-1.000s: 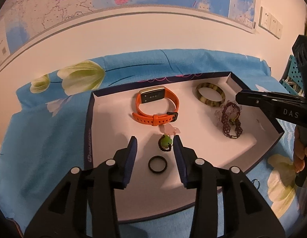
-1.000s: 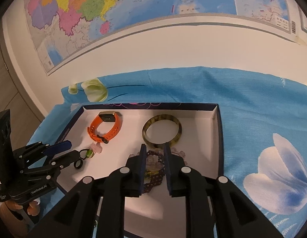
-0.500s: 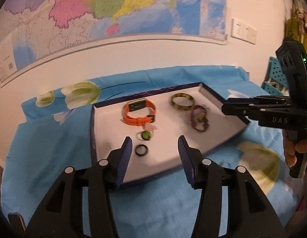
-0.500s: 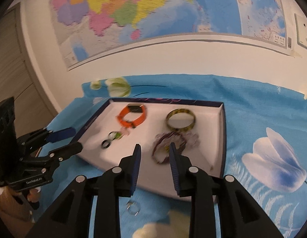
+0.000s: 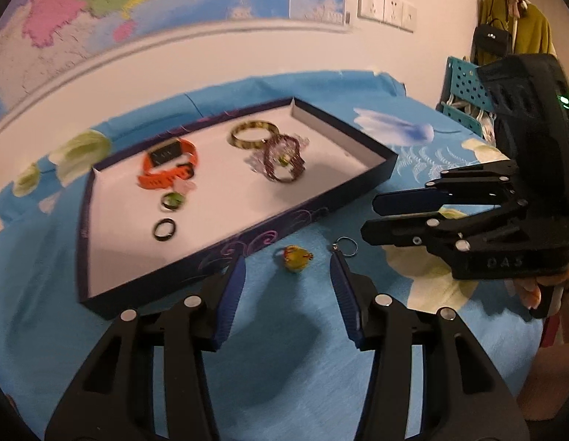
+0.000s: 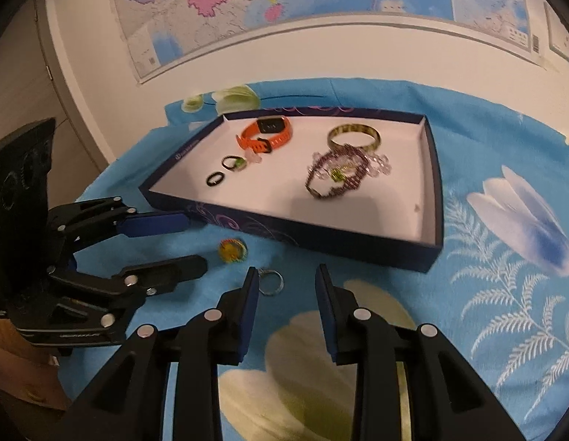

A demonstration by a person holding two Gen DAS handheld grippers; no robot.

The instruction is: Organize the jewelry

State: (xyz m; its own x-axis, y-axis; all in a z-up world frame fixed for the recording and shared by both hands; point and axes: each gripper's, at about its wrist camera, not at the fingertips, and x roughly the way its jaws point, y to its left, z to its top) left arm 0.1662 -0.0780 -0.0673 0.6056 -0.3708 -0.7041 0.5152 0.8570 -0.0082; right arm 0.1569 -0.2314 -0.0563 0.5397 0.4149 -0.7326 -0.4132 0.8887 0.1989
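Observation:
A dark blue tray [image 5: 358, 187] [image 6: 429, 183] with a white floor holds an orange watch [image 5: 167, 167] [image 6: 266, 134], a yellow-brown bangle [image 5: 253, 132] [image 6: 354, 137], purple bead bracelets [image 5: 282, 160] [image 6: 336, 174], a green-stone ring [image 5: 171, 200] [image 6: 235, 162] and a black ring [image 5: 164, 228] [image 6: 214, 179]. On the cloth in front of the tray lie a small yellow charm [image 5: 295, 257] [image 6: 232, 250] and a silver key ring [image 5: 346, 247] [image 6: 270, 282]. My left gripper [image 5: 287, 275] is open and empty just behind the charm. My right gripper [image 6: 286, 286] is open and empty beside the key ring.
A blue floral cloth [image 6: 505, 294] covers the table. A wall with a map stands behind it. A teal crate [image 5: 464, 92] and hanging clothes and bags [image 5: 512, 33] are at the far right. A wooden cabinet [image 6: 27, 84] is at the left.
Both grippers have pulled back out of the tray toward the front of the table and opened wider. The charm and key ring on the cloth have come into view.

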